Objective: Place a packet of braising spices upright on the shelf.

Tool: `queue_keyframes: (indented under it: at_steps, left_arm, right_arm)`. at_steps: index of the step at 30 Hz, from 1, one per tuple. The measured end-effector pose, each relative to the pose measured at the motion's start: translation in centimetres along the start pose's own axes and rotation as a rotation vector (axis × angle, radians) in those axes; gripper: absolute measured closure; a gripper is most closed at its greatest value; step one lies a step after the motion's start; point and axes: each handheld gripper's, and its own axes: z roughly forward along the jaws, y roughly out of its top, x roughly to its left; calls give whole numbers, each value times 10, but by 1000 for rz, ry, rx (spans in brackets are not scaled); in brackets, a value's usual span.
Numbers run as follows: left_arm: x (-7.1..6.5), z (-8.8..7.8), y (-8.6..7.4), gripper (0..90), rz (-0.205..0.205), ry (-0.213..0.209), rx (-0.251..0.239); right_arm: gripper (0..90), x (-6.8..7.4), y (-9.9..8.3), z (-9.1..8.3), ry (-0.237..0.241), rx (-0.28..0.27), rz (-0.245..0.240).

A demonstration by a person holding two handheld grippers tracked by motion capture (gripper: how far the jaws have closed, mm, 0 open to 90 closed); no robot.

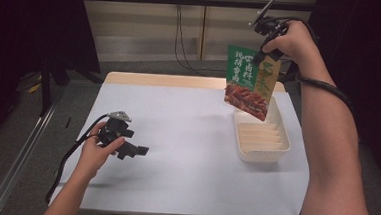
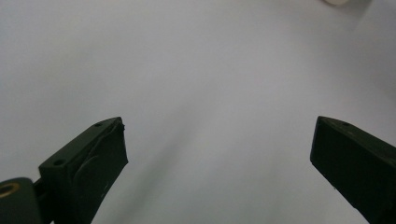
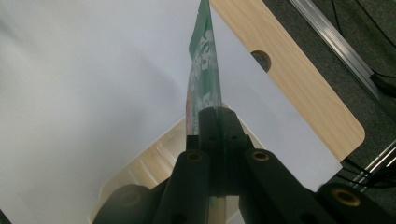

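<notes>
A tray [image 1: 259,147] sits on the right side of the table [image 1: 186,137]. A pouch [image 1: 247,83] hangs above the tray's far end from the right gripper [image 1: 262,56]. The left gripper [image 1: 132,150] rests low at the near left.

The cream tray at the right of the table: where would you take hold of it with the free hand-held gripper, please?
Probably the near rim of the cream tray, coming from the person's side with one jaw inside and one outside. The wall there is thin and upright, and the snack packet hangs over the far end. The left hand-held gripper is open.
</notes>
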Motion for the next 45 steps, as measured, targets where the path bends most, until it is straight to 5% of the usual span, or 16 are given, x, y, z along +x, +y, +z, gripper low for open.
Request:
queue_keyframes:
  at_steps: [30,45]
  left_arm:
    - [-2,4,-1,38,-9,-9,7]
    - [-3,6,-1,41,-14,-15,13]
  right_arm:
    - [900,-21,-37,2,-14,7,1]
    - [900,-26,-38,1,-39,0,-14]
